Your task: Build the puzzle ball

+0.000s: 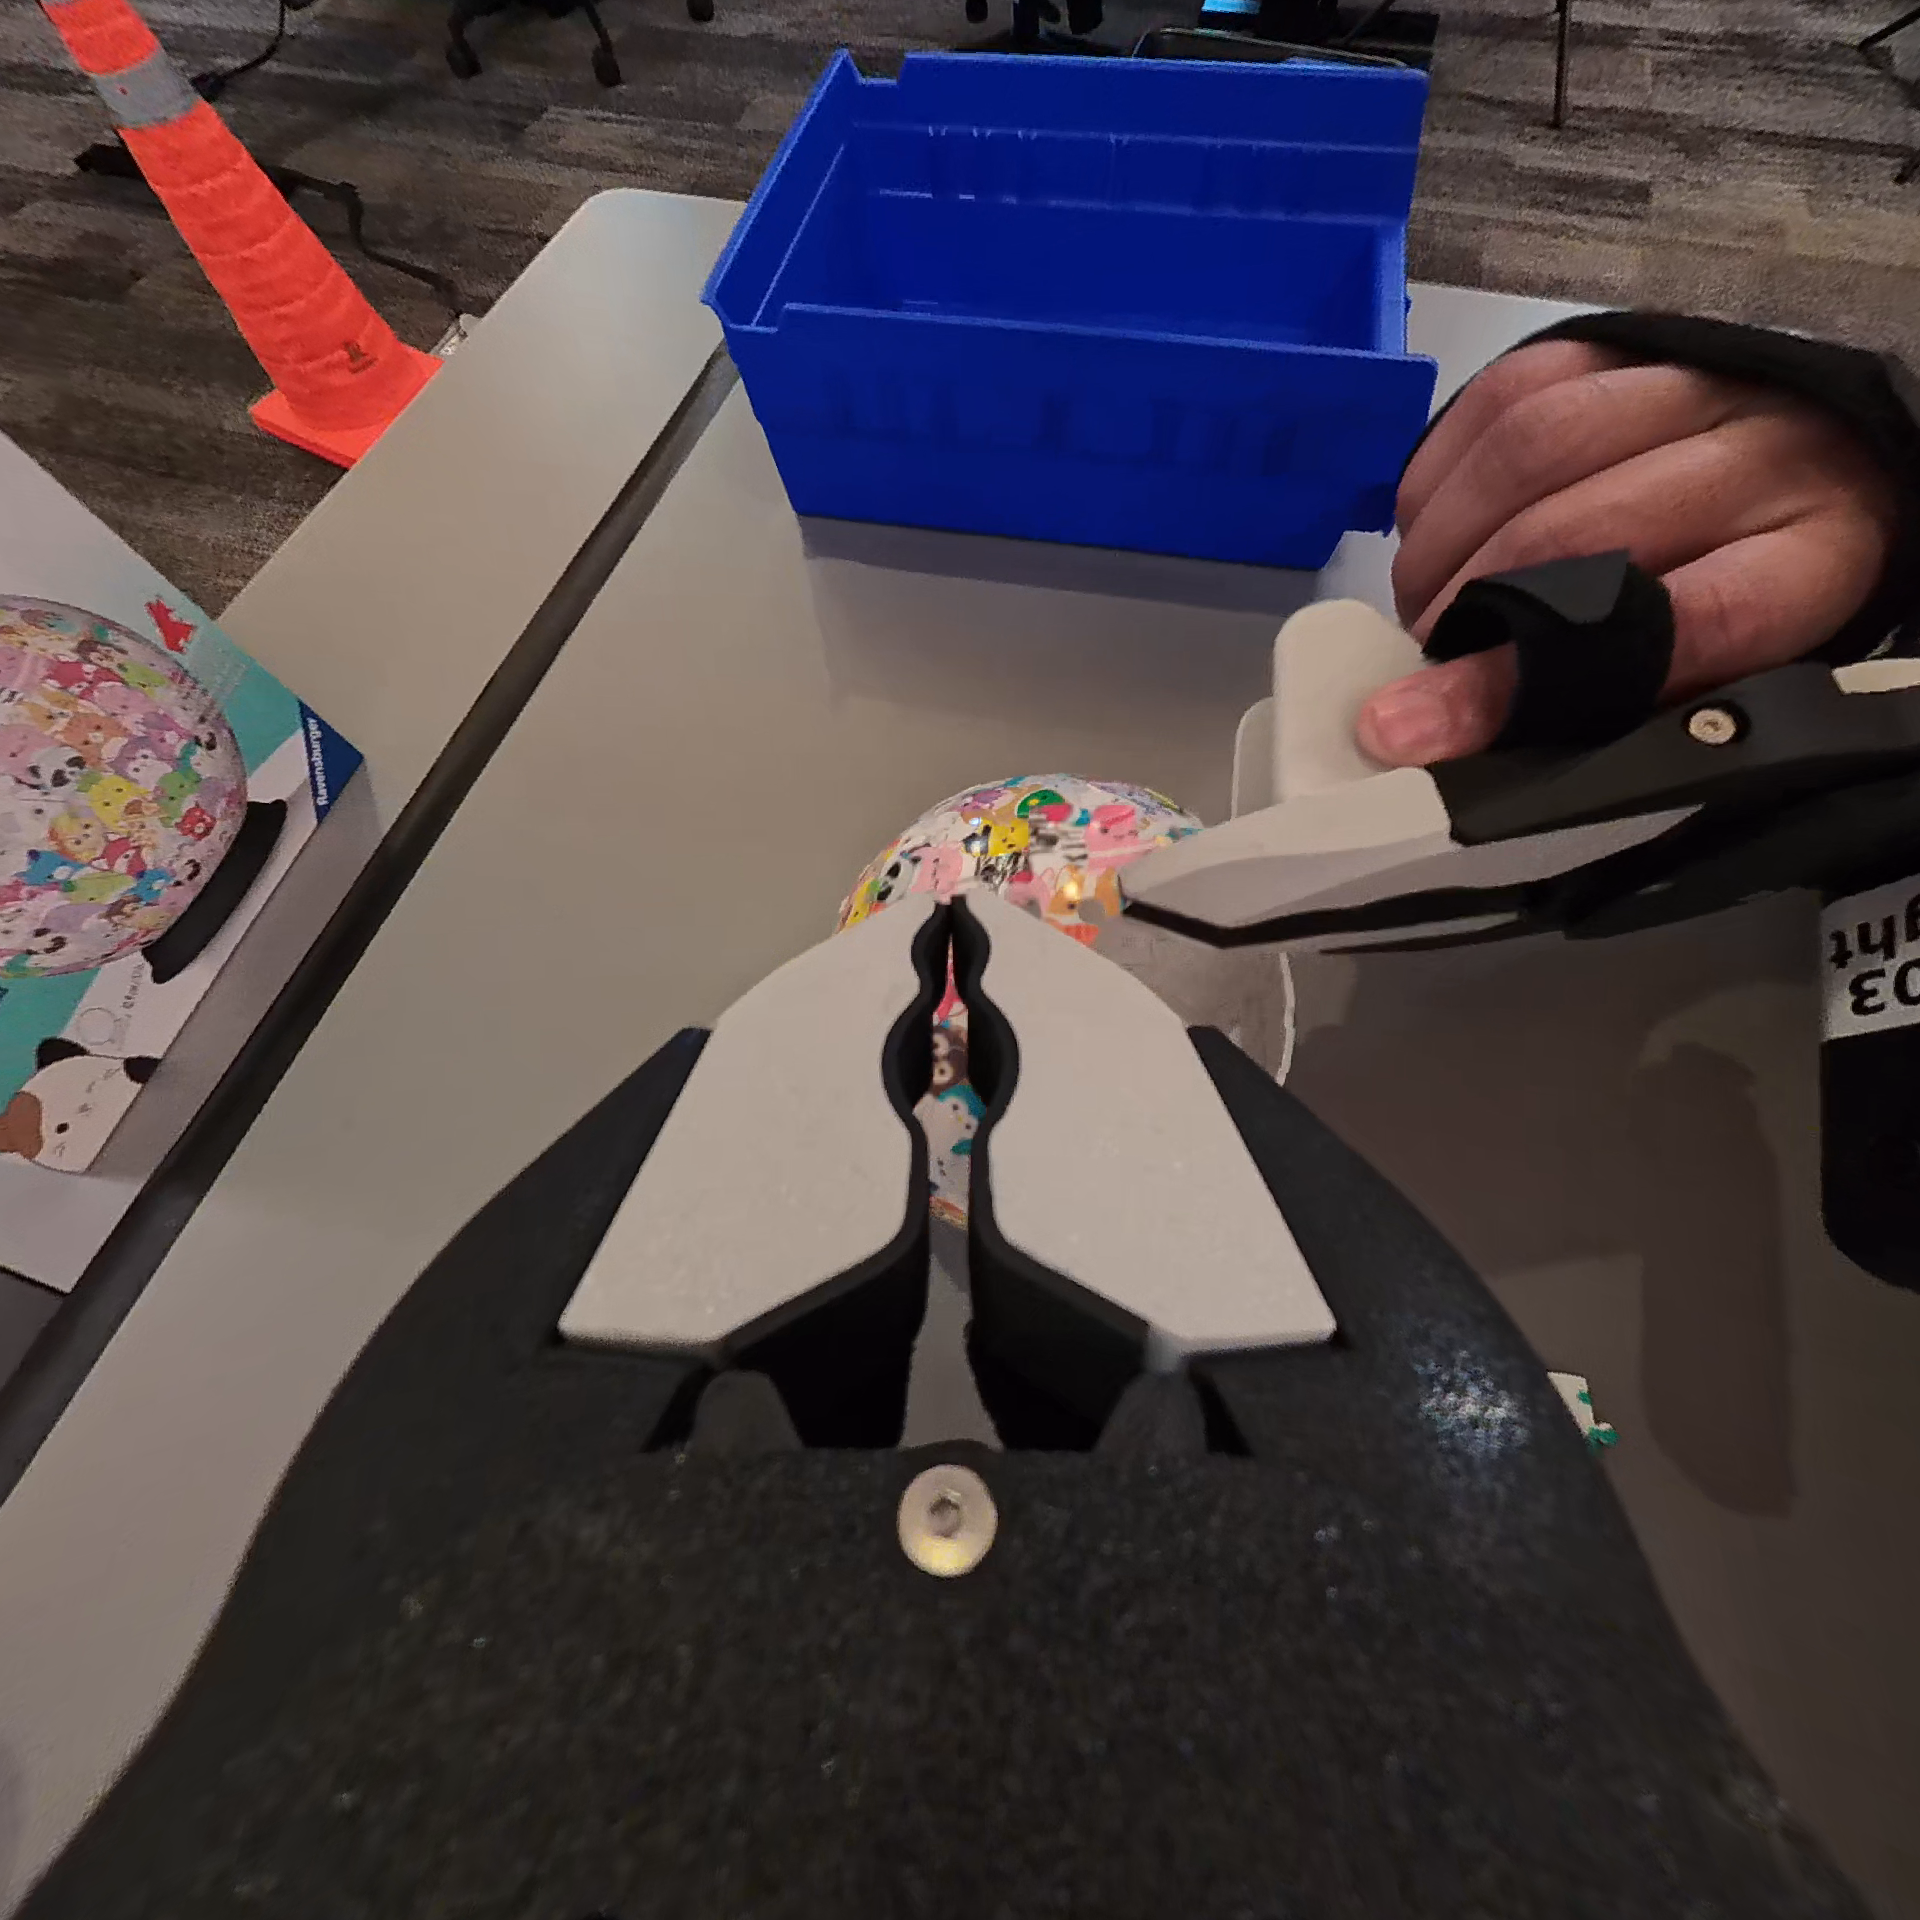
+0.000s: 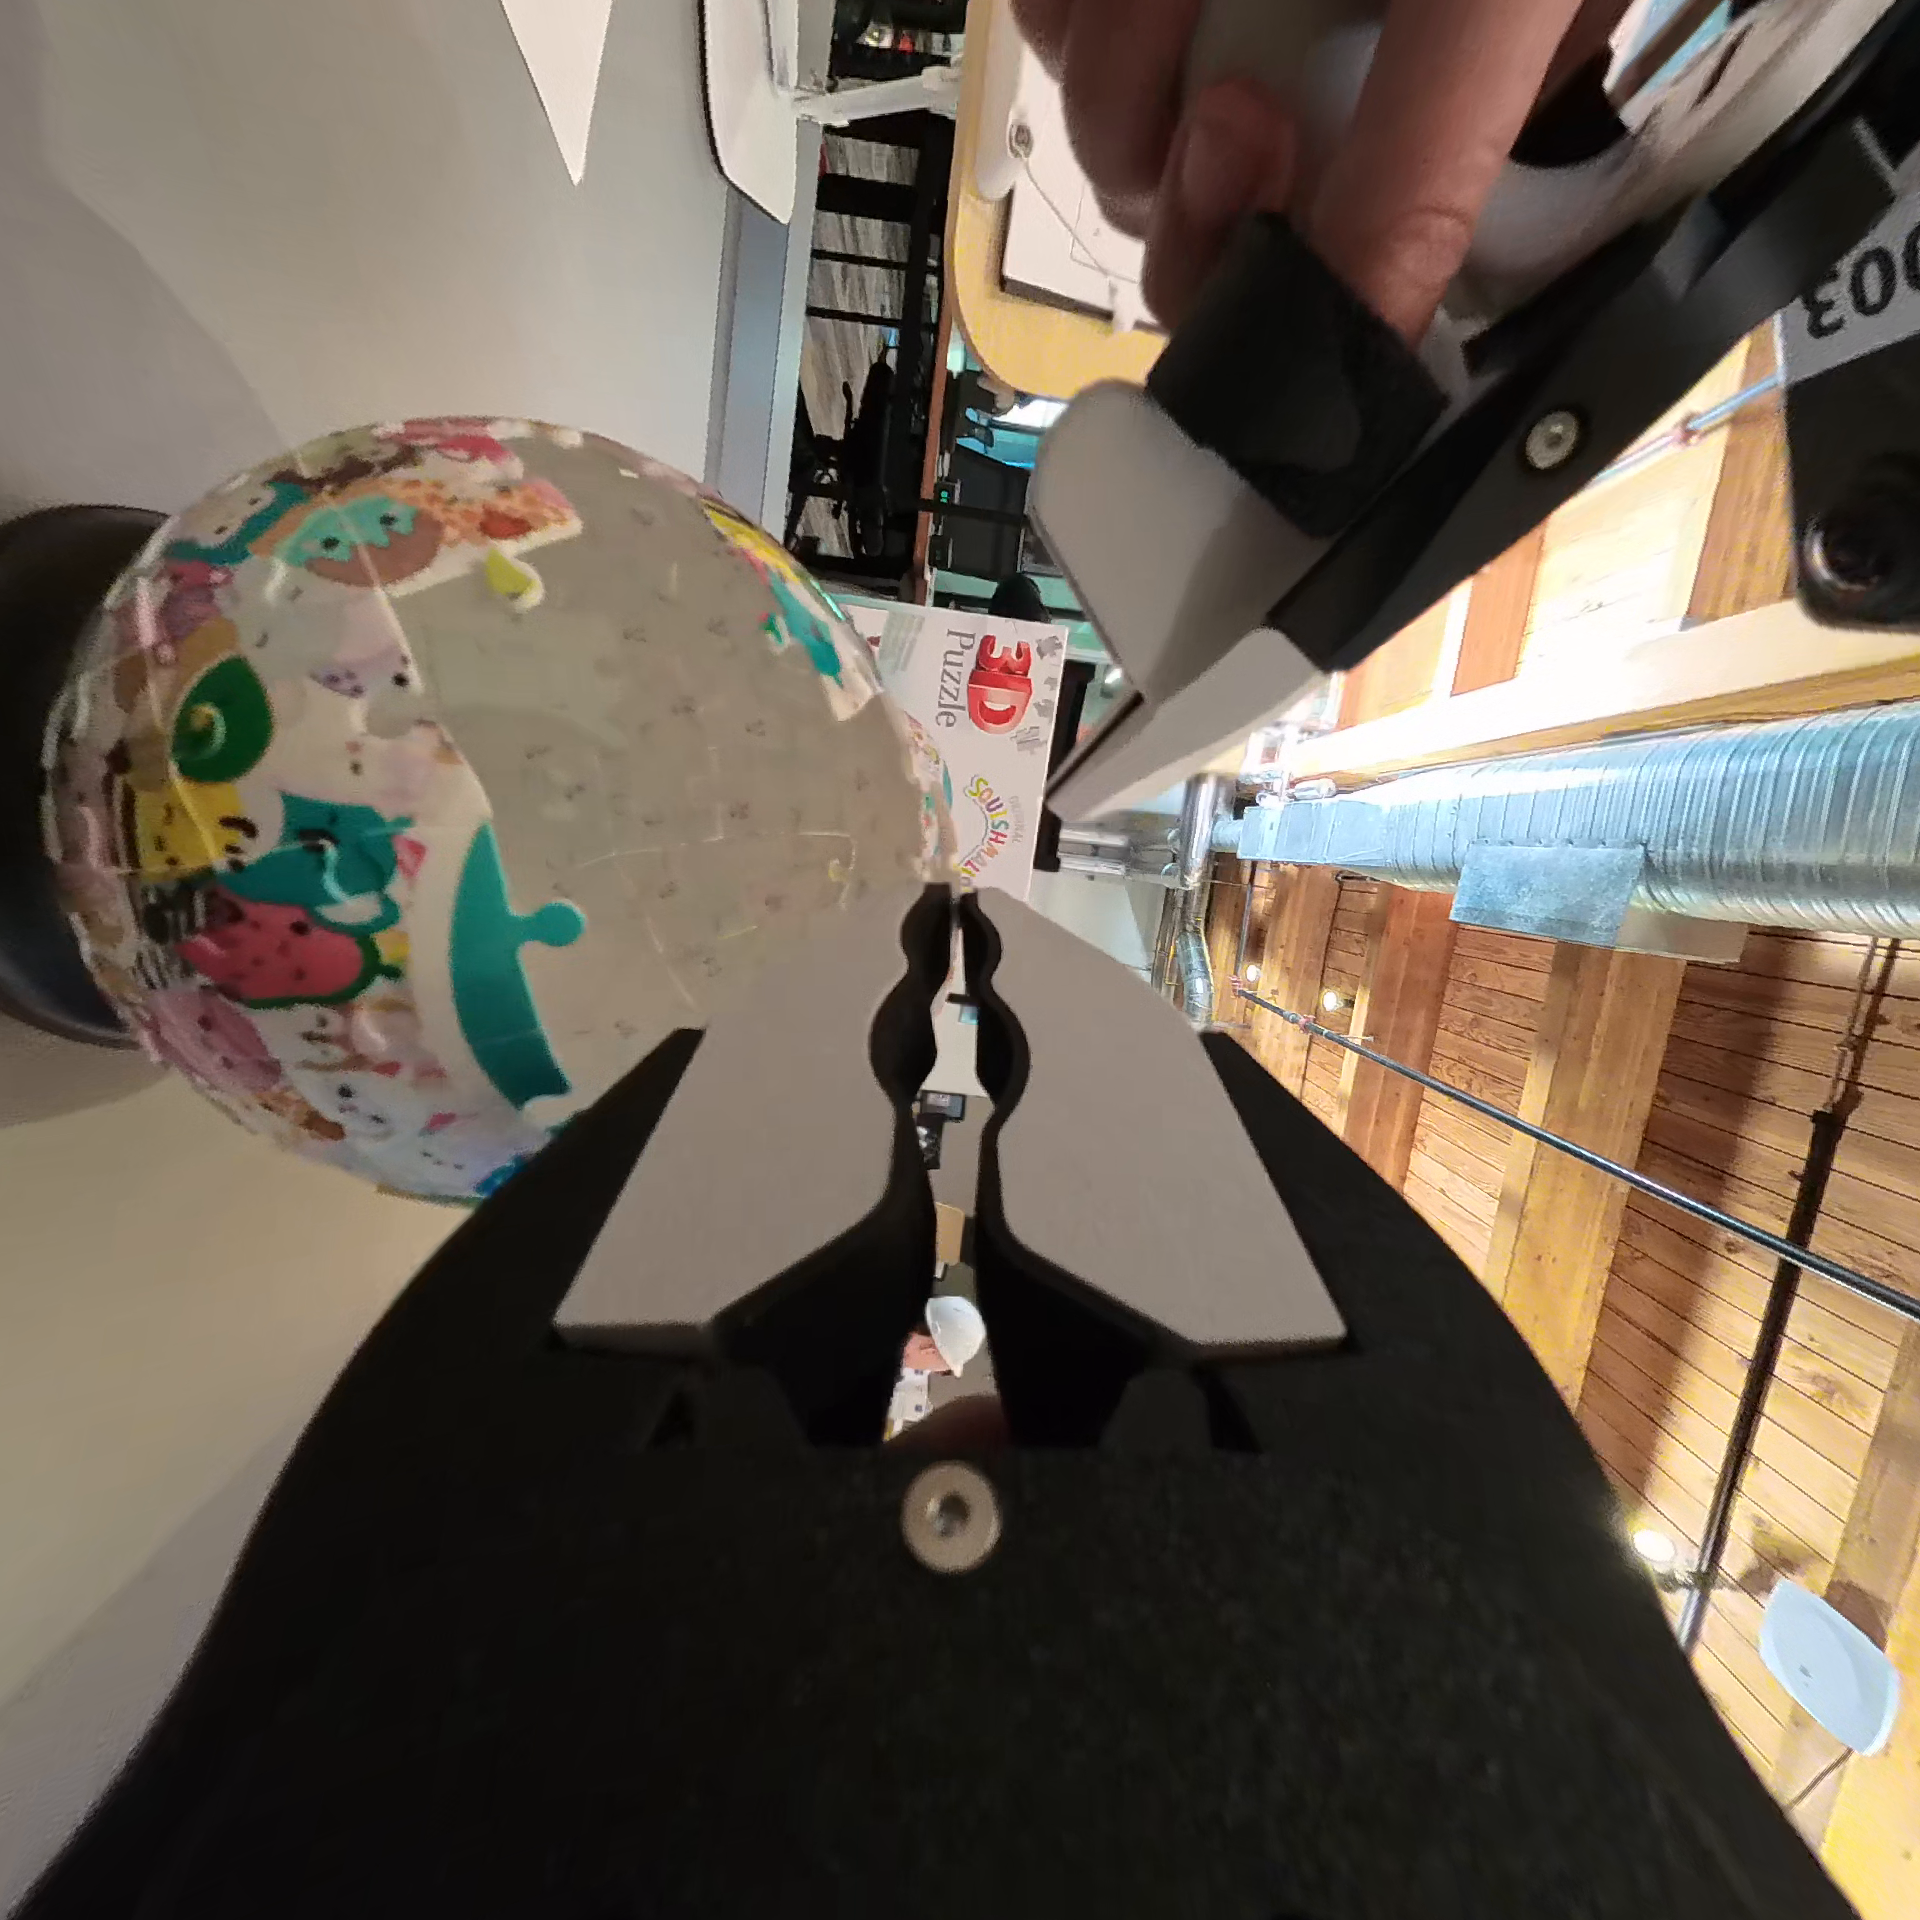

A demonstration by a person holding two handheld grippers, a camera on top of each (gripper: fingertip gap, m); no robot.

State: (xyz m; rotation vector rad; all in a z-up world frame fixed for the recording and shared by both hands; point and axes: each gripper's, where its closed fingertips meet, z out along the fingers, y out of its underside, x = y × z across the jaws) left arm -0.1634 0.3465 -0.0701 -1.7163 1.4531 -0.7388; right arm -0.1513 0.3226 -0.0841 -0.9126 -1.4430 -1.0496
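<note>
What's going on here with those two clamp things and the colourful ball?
A person is holding a pair of tongs in each hand and working on a partly built puzzle ball that sits on a grey table. Both the left tongs and the right tongs are closed, with their tips right at the ball's open edge. I can't tell whether either holds a piece. A blue bin stands behind, and the puzzle's box lies off to the left.

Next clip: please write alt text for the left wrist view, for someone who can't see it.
The left tool, shut, meets a partly built colourful puzzle ball on a grey table, while the right tool, held by a hand, touches the ball from the right. Behind sits an empty blue bin; the puzzle box lies left, with an orange cone on the floor.
</note>
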